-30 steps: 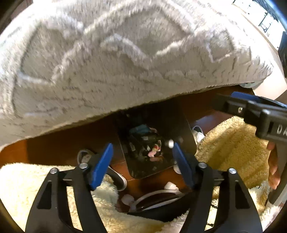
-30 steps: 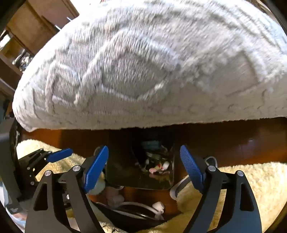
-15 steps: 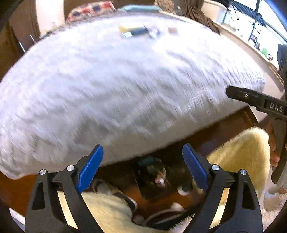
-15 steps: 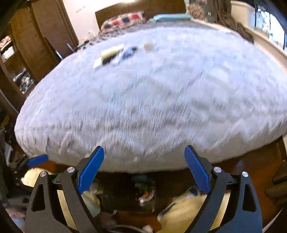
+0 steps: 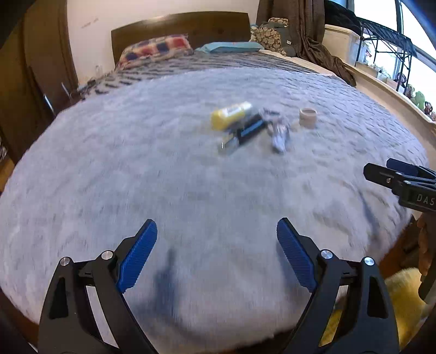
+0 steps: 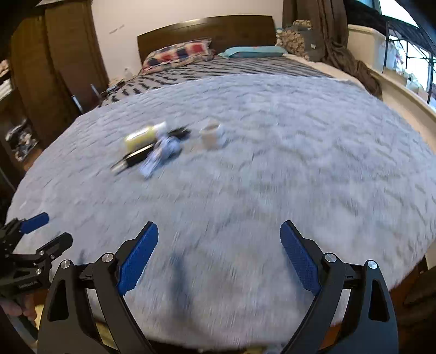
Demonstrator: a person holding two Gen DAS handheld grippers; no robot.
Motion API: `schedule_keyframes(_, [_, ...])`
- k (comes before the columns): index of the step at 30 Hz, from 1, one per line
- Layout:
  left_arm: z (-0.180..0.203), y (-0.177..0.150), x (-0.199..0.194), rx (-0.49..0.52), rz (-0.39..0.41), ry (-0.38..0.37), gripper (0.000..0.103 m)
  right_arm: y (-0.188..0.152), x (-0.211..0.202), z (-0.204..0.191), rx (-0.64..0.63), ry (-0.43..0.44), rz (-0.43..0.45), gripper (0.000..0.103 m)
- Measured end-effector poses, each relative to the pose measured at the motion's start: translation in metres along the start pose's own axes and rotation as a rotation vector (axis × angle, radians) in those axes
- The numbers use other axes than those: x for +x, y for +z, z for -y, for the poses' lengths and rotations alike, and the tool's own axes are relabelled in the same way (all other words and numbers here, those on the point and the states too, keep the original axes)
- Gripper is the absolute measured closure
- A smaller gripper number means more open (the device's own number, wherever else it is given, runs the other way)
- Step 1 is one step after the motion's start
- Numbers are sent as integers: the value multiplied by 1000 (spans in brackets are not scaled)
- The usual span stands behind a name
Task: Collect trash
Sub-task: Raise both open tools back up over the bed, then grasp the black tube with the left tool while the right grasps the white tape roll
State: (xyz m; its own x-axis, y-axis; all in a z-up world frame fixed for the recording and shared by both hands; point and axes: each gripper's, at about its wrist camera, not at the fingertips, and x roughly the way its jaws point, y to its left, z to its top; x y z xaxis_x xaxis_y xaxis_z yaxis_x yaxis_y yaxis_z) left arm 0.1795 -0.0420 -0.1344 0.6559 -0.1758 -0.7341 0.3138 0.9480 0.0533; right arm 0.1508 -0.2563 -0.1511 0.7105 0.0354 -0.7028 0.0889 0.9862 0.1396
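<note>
Trash lies in a small cluster on the grey fuzzy blanket [image 5: 136,168] in the middle of the bed: a yellow packet [image 5: 230,114], a black and blue wrapper [image 5: 245,132], a crumpled white and blue wrapper [image 5: 279,133] and a small beige cup [image 5: 308,117]. The same cluster shows in the right wrist view: yellow packet [image 6: 141,136], black wrapper [image 6: 139,158], crumpled wrapper [image 6: 160,155], cup [image 6: 211,136]. My left gripper [image 5: 216,256] is open and empty above the bed's near edge. My right gripper [image 6: 219,256] is open and empty too, beside it.
Pillows [image 5: 155,50] and a dark headboard [image 5: 179,26] stand at the far end. A brown cloth [image 5: 318,46] hangs at the back right by a window shelf [image 5: 381,35]. A wooden wardrobe [image 6: 54,62] is on the left. A yellow rug [image 5: 403,299] lies below the bed.
Both grippers have risen from floor level, where a black bin of trash showed under the bed's edge, to above the bed. The trash cluster on the blanket is now in view.
</note>
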Motion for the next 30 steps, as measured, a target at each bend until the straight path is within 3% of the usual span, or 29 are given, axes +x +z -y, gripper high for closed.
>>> schedule_keyframes(3, [5,19,16,2,18,3,21,17,14,2,6,-11,16,15])
schedule_keyframes(4, [8,26,22,10,22,1,23,23,21,2,4,-15,17,22])
schedule_keyframes(8, [12,47,44,32,8,13,39,45,45,4,20,-13,3,36])
schedule_keyframes(12, [12,65,74,20,-31,-16,50,58,62,5,26,-2,-4,38])
schedule_keyframes(24, [28,100,130,41,-101,-79,59,83,109,-7,-19,-18,-62,47])
schedule_keyframes(27, [30,103,133,50,-109,-80,65,85,112,-8,-21,-27,-59,65])
schedule_keyframes(30, [32,101,131,63,-104,-74,71,84,110,-6,-13,-23,-51,68])
